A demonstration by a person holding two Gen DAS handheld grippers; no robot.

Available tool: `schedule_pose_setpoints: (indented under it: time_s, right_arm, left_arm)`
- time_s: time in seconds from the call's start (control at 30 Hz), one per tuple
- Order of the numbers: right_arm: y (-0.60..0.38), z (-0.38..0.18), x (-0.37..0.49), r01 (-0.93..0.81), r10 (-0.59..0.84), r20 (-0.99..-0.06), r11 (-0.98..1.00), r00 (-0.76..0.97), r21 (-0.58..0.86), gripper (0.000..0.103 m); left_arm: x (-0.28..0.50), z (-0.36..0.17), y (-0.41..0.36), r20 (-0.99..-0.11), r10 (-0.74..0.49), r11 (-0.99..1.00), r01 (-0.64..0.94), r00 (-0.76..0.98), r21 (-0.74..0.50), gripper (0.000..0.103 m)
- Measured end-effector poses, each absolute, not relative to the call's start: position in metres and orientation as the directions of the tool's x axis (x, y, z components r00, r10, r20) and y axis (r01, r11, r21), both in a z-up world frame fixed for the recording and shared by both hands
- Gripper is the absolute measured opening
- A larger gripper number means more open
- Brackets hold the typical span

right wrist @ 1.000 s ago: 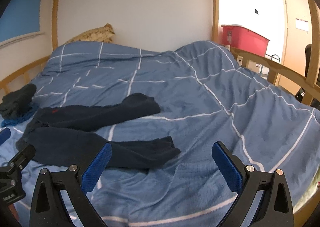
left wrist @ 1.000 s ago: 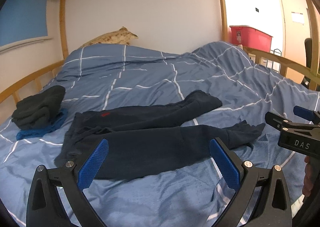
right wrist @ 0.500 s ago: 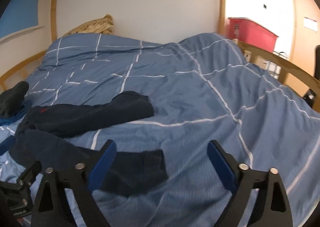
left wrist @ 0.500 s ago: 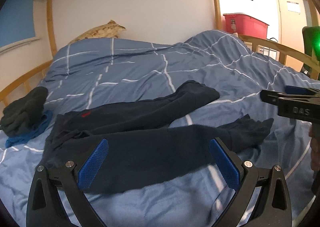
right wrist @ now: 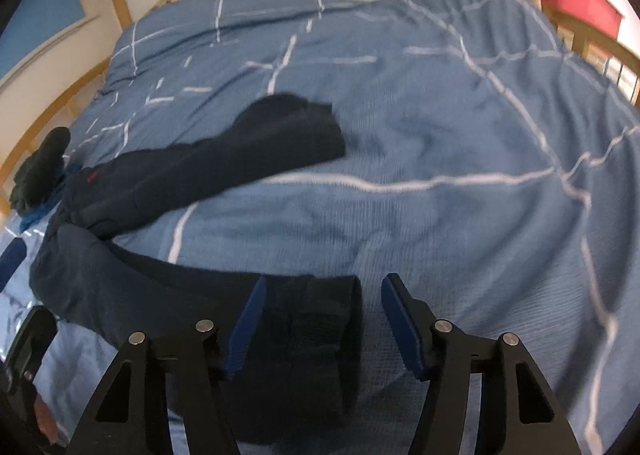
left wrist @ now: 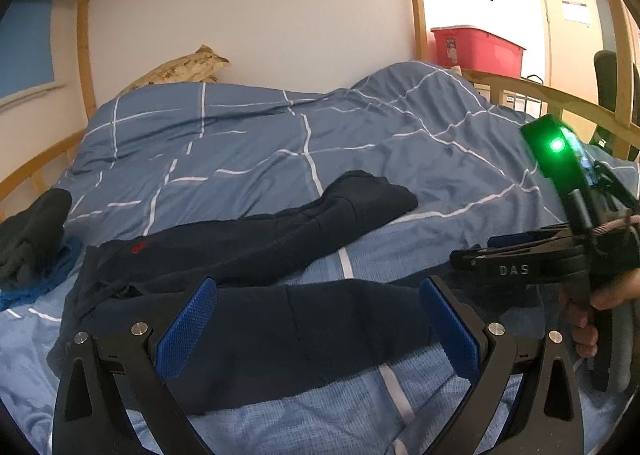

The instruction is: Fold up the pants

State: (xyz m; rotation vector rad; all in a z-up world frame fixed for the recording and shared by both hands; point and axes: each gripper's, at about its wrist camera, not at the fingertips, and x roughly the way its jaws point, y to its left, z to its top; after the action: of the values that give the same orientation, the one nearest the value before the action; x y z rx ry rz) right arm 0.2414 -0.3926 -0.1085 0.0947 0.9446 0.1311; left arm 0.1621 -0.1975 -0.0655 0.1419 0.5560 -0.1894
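Navy pants (right wrist: 200,175) cuff now sits btwn my right gripper (right wrist: 320,319) pads, closing, no pinch yet; left gripper (left wrist: 316,329) stays wide apart.

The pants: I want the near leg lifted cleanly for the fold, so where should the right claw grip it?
Grip the near leg's cuff from above, across its width. It lies flat at the leg's free end, already between the closing right claw fingers.

light: dim bunk, bright doorway right | blur: right wrist view smeared | edges: fisheye vignette
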Motion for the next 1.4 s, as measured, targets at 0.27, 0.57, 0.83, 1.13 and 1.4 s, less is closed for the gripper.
schedule_pose_setpoints:
  time_s: [0.27,0.57,0.83,1.13,1.4]
  right_arm:
    - [-0.397,-0.104,0.237,-0.087,0.204,-0.791,0.978,0.576,0.188,0.012]
    - [-0.392,-0.064,0.25,-0.065,0.094,-0.706,0.996,0.702,0.067,0.009]
    - [-0.392,-0.102,0.28,-0.01,0.013,-0.773,1.0,0.634,0.009,0.009]
    - [-0.402,-0.073,0.243,0.059,-0.037,-0.701,0.998,0.712,0.006,0.045]
    - [-0.41,-0.089,0.194,0.046,0.108,-0.708,0.98,0.698,0.195,0.045]
  left_arm:
    - [0.158,-0.069,-0.2,-0.546,-0.156,0.969,0.235,0.823,0.077,0.103]
    - [0.155,-0.066,-0.199,-0.535,-0.15,0.973,0.22,0.831,0.07,0.103]
    - [0.158,-0.068,-0.194,-0.538,-0.124,0.975,0.202,0.834,0.089,0.103]
    - [0.161,-0.065,-0.187,-0.525,-0.107,0.979,0.182,0.844,0.095,0.103]
    - [0.155,-0.069,-0.193,-0.543,-0.133,0.975,0.209,0.829,0.08,0.103]
